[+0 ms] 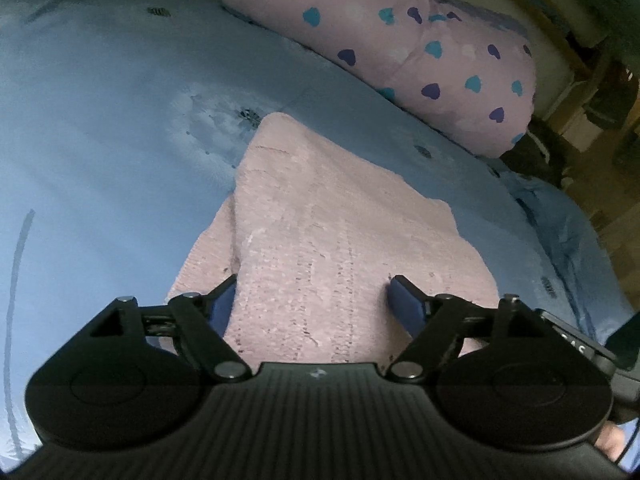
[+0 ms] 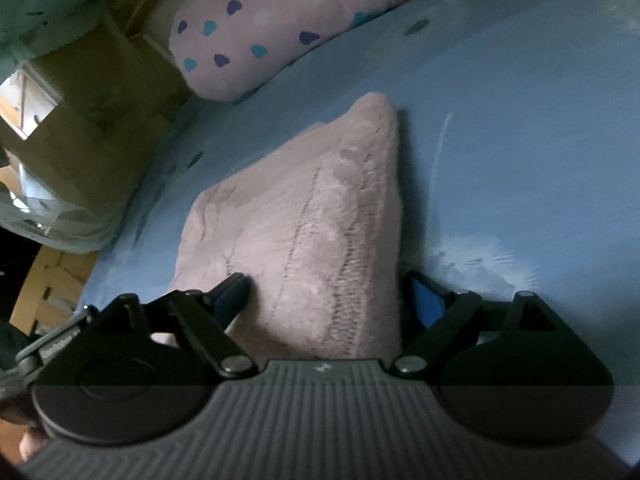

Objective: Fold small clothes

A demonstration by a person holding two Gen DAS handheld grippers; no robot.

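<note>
My 2 grippers, left gripper [image 1: 312,296] and right gripper [image 2: 326,292], are both released, jaws spread over the near end of the folded pink knit garment [image 1: 320,216] lying on the blue bedsheet [image 1: 100,120].

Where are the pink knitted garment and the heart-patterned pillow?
pink knitted garment [image 1: 320,216]: left wrist view, middle of its top layer.
heart-patterned pillow [image 2: 256,40]: right wrist view, middle of its visible face.
</note>
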